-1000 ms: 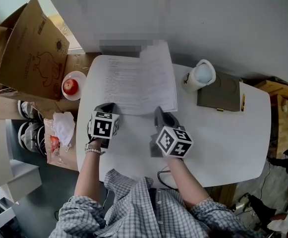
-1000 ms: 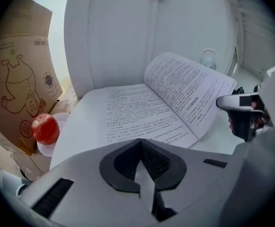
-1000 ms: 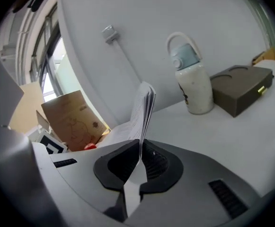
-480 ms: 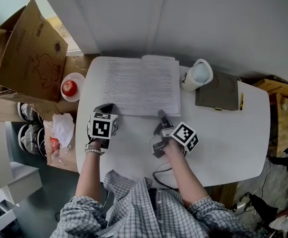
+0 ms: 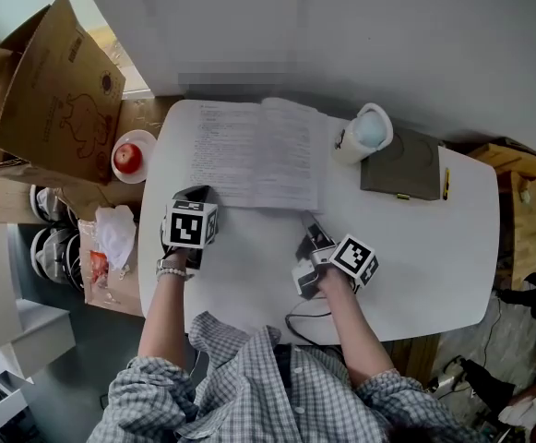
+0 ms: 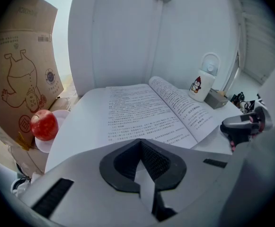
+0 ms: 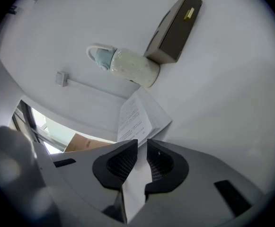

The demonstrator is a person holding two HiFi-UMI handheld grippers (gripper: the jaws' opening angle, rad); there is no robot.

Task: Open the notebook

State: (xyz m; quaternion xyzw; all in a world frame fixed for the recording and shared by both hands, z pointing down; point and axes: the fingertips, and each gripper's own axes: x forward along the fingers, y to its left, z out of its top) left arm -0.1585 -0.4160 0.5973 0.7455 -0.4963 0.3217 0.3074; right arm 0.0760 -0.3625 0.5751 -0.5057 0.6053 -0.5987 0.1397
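Cardboard box (image 5: 51, 90): stands well left of the notebook (image 5: 249, 155), off the table's edge, its printed flap tilted up.

Apple (image 5: 127, 156): red, sitting on a white plate (image 5: 138, 174) between the box and the notebook's left page.

Left gripper (image 5: 194, 195): you hold it at the notebook's near left corner, angled down at the page. Seen along its own jaws (image 6: 139, 143), the two have come together with nothing in them. The views do not show whether the tip touches the paper.

Notebook: lies open and flat on the white table (image 5: 415, 266), both printed pages facing up (image 6: 146, 110), the spine running away from you. Its far edge is close to the wall.

Right gripper (image 5: 311, 224): you hold it just beyond the notebook's near right corner, clear of the pages. Its jaws (image 7: 142, 143) stand a narrow slit apart, with only bare table showing through. The corner of the right page (image 7: 137, 115) lies just ahead of them.

White flask (image 5: 364, 135): upright just right of the notebook's far right corner, a penguin on its side (image 6: 202, 82).

Olive-grey case (image 5: 401, 164): closed and flat, right of the notebook, beside the flask (image 7: 177, 27).
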